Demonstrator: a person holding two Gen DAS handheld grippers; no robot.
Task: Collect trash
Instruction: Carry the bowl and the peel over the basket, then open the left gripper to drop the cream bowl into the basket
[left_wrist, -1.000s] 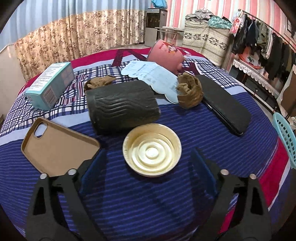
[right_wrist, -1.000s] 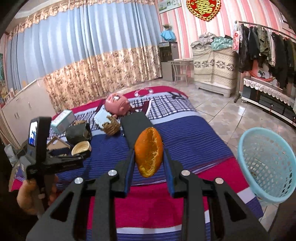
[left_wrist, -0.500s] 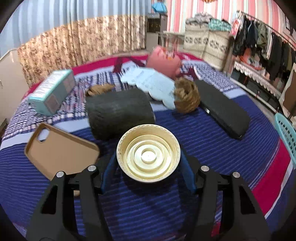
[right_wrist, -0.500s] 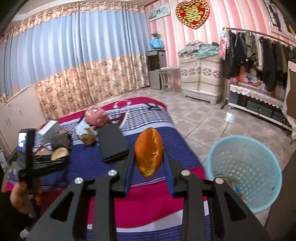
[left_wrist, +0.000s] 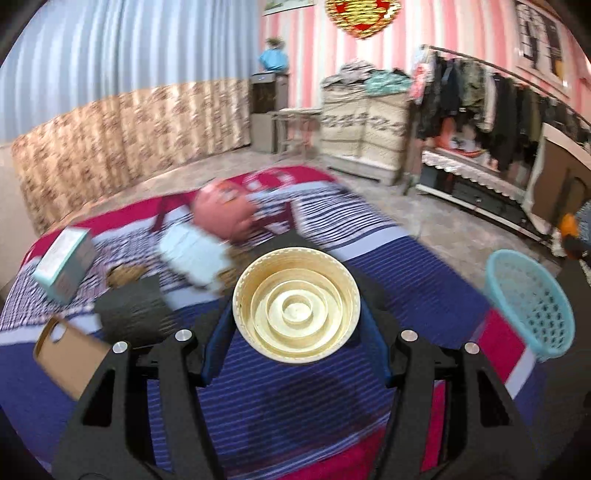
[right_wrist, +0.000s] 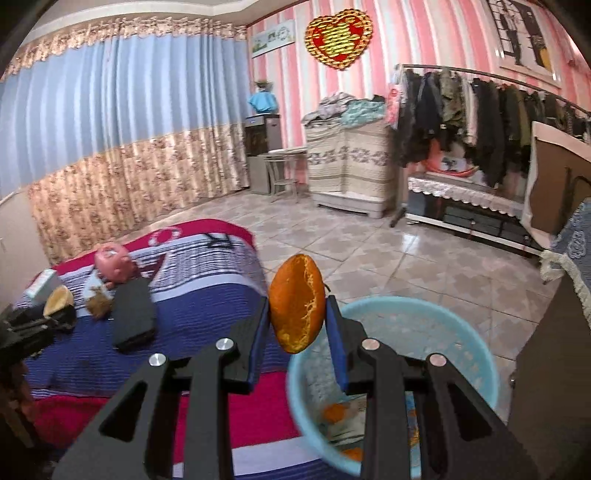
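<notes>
Right gripper (right_wrist: 297, 325) is clamped narrow on an orange peel (right_wrist: 296, 302), both pads on its edges, peel upright and sitting just above the near-left rim of the light-blue basket (right_wrist: 461, 332). Basket is on the tile floor just off the bed's (right_wrist: 207, 295) right side, already some orange scraps in the bottom. Left gripper (left_wrist: 295, 334) has just closed to about mid-width on a round cream lid (left_wrist: 296, 304), hollow side facing the camera, held clear over the striped bedcover; basket is well off to its right in that view. Risks: peel is not over the basket's middle, it's near the rim, so a release now could clip the edge and land on bed or floor. Peel is thin and curved, pinched edge-on, so it may stick to a pad or tumble sideways on release. Lid grip is on a smooth round rim by two flat pads; left view is motion-blurred, suggesting a fast swing, and the lid could rotate or slip out mid-carry. Both grippers look headed for the same basket, so a collision above it is possible. Basket looks light; a knock could tip it.
</notes>
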